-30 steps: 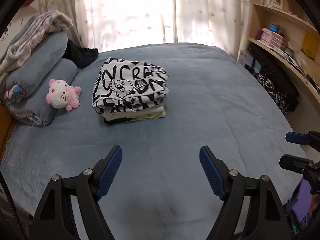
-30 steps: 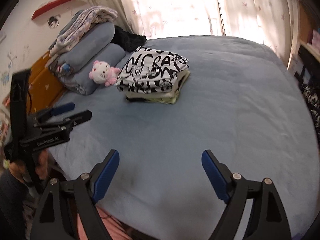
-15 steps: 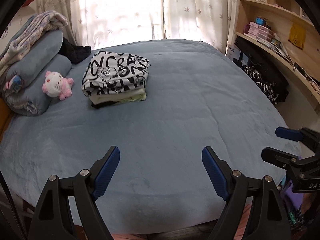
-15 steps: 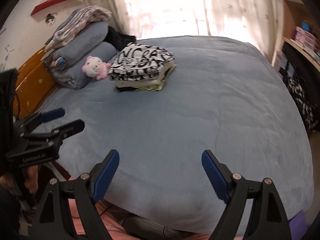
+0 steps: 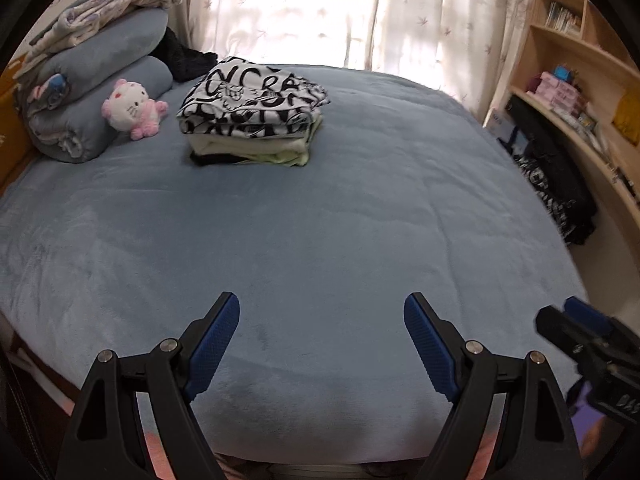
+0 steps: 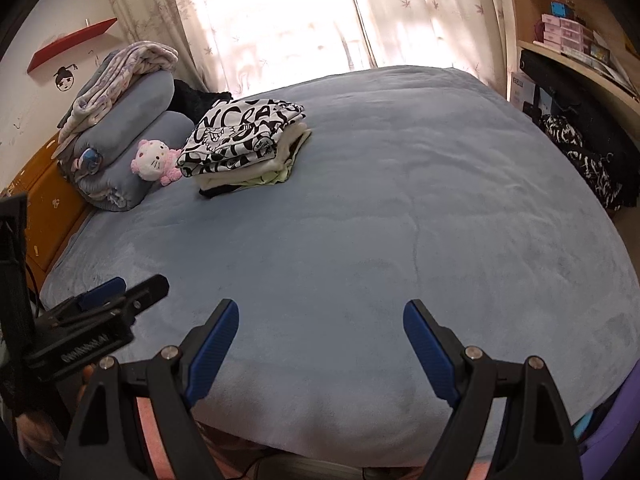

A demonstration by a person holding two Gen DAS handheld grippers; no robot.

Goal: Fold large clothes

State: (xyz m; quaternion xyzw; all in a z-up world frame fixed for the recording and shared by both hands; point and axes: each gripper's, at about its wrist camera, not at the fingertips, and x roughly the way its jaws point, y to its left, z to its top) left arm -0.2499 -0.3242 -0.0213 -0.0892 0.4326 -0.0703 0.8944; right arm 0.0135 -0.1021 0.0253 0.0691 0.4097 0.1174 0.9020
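The left hand-held gripper (image 5: pixel 322 320) is spread wide with nothing between its blue pads, hanging over the near edge of the bed (image 5: pixel 340 240). The right hand-held gripper (image 6: pixel 320 324) is the same: spread, empty, above the bed's near edge. The task's clothes lie as a folded stack (image 5: pixel 252 120) far up the bed, near the plush toy (image 5: pixel 130 106) and rolled bedding (image 5: pixel 92 80), well apart from both grippers.

No unfolded garment lies on the bed, so the step in hand looks like fetching the next one. To do it well, keep both jaws wide, pinch the cloth at two matching corners, and spread it flat on the open blue area, clear of the stack.

Only the right view shows a red wall shelf (image 6: pixel 72 42), an orange headboard (image 6: pixel 52 200) and the person's hand (image 6: pixel 28 428); the left view shows more of the bookshelf (image 5: pixel 580 92).
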